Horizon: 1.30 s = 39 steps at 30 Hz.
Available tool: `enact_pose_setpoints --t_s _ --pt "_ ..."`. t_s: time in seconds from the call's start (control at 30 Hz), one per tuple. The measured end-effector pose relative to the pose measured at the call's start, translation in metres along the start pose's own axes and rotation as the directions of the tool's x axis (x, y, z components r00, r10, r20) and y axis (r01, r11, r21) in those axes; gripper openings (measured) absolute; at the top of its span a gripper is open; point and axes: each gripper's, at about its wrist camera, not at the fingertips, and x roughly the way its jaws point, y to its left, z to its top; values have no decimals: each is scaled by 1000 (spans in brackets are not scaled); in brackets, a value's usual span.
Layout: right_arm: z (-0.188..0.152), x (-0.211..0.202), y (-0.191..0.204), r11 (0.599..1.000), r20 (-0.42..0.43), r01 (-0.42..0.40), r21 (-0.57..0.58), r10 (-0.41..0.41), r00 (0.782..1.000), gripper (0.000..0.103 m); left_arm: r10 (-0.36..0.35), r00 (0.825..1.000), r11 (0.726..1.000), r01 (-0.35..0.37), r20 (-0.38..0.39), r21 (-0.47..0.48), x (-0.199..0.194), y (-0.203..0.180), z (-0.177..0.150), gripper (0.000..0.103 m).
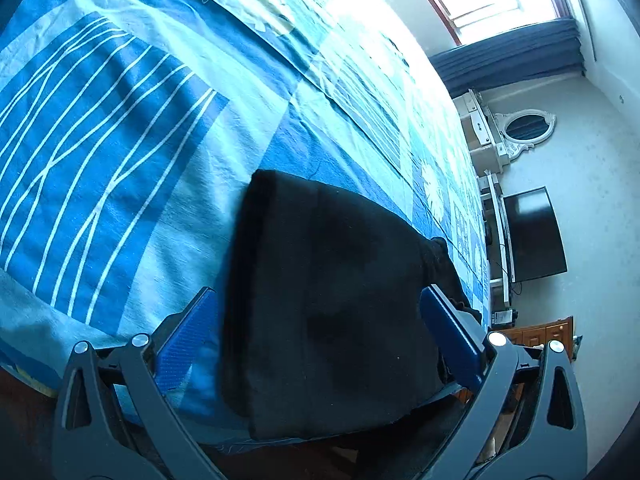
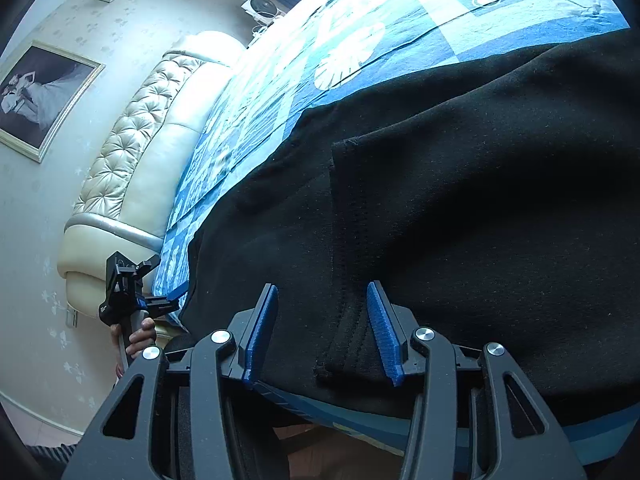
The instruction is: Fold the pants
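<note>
Black fleece pants (image 2: 460, 208) flat on blue patterned bed (image 1: 132, 140); left claw (image 1: 316, 328) and right claw (image 2: 322, 316) both spread wide, straddling pants' near edge.

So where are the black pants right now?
The black pants lie on the blue bedspread at the bed's near edge, between the open fingers of both tools.

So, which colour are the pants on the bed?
Black fabric pants; clearest in the right wrist view.
</note>
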Motion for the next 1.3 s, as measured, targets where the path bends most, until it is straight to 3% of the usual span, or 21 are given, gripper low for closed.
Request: enact_pose_setpoints --t_s 0.13,0.3,0.4,0.5,0.53,0.57,0.6,0.7,0.8,0.9,1.0,1.13,1.3 --pt "0 1 4 1000 2 11 -15 -11 1000 54 -35 996 999 37 -86 28 14 11 10 100" --pt "0 2 5 1000 5 11 -15 -11 1000 55 -68 992 995 76 -110 70 24 4 10 99" --pt "1 2 5 1000 5 11 -15 -11 1000 55 -128 982 990 135 -140 39 36 0 6 77" --pt "1 2 5 1000 5 10 -15 -9 1000 55 -108 986 992 116 -129 53 46 -8 4 74" --pt "1 1 4 1000 5 9 -15 -9 1000 55 -100 987 992 108 -129 60 48 -12 2 68" --pt "1 1 4 1000 5 9 -15 -9 1000 55 -87 987 993 97 -137 69 51 -17 0 59" --pt "1 1 4 1000 5 9 -16 -9 1000 55 -58 987 995 70 -152 75 55 -20 -2 37" --pt "1 1 4 1000 9 5 -13 -5 1000 55 -7 989 998 15 -147 55 57 -23 -4 21" --pt "2 -2 4 1000 15 5 -13 -5 1000 55 8 992 999 -3 -125 42 51 -30 -5 17" --pt "3 -7 5 1000 28 18 -16 -18 999 55 41 994 995 -32 -97 90 41 -50 -5 16" --pt "5 -13 6 999 47 34 -8 -33 998 55 29 996 993 -19 -81 119 28 -75 -2 16" --pt "9 -30 11 999 107 52 -14 -50 993 55 2 998 986 9 -68 165 13 -115 -2 16" --pt "20 -55 14 999 174 36 -6 -35 984 58 21 998 968 -5 -61 250 14 -175 -8 16"
